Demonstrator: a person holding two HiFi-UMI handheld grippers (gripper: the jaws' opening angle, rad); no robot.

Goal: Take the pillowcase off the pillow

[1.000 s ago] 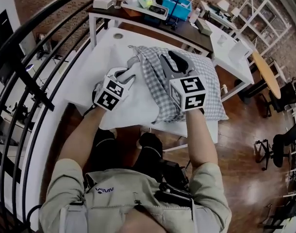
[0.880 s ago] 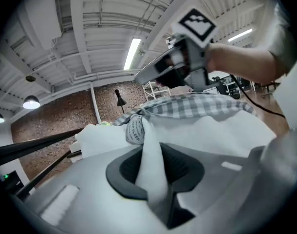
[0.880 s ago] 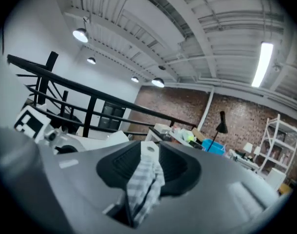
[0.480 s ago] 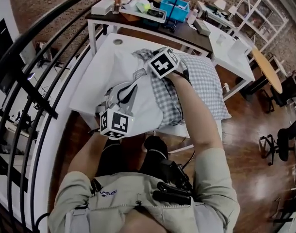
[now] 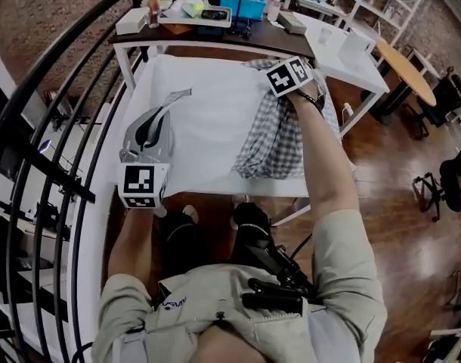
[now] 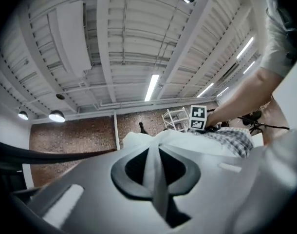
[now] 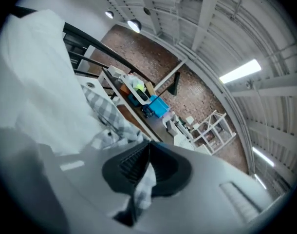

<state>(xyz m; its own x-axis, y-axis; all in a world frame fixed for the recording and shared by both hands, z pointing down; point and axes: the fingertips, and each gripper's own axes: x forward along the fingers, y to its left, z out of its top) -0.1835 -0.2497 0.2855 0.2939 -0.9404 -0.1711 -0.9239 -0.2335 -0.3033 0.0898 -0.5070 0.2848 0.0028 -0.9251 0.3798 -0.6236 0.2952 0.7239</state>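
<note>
Both claws have drawn apart since a second ago: the left claw (image 5: 159, 116) went back to the near left corner of the bench (image 5: 156, 74), the right claw (image 7: 148, 152) to its far right side. Each is closed tight on cloth (the left on white fabric, probably a corner of the pillow (image 5: 215, 119), the right on the checked pillowcase (image 5: 272, 138)). The pillowcase lies bunched over the pillow's right end.

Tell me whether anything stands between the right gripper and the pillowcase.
Nothing visible does: the right gripper is shut directly on the checked pillowcase, while the left gripper is shut on the white pillow.
</note>
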